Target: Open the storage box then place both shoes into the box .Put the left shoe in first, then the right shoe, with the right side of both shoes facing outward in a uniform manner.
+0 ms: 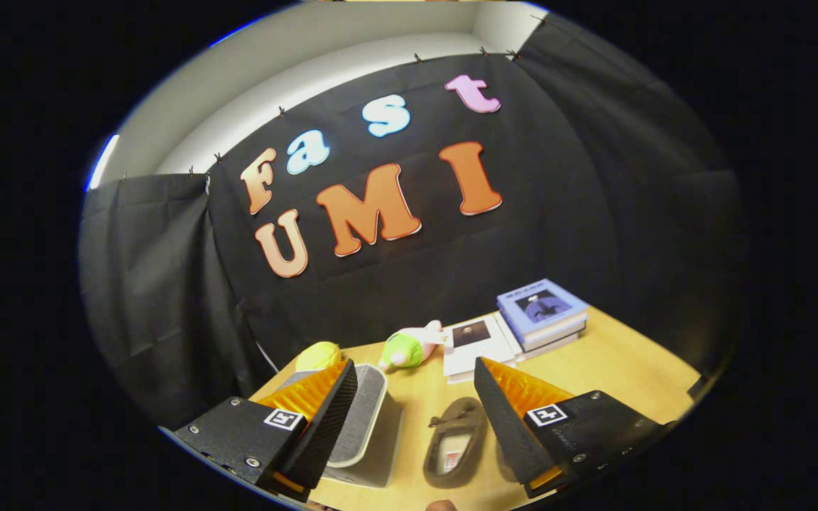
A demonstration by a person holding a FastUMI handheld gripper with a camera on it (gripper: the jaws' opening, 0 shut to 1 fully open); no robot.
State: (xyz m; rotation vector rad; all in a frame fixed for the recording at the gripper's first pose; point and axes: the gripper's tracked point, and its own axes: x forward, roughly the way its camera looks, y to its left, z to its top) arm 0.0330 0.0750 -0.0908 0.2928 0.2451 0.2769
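My gripper hangs open above the wooden table, with nothing between its fingers. A brown shoe lies on the table between the fingers and below them, its opening facing up and a light insole showing inside. Beside it, by the left finger, stands a grey storage box with a pale lid on top; the finger hides part of it. I cannot tell where a second shoe lies.
Beyond the fingers lie a green and pink plush toy, a yellow ball, a white book and a stack of blue-covered books at the back. Black cloth walls close the table behind and at both sides.
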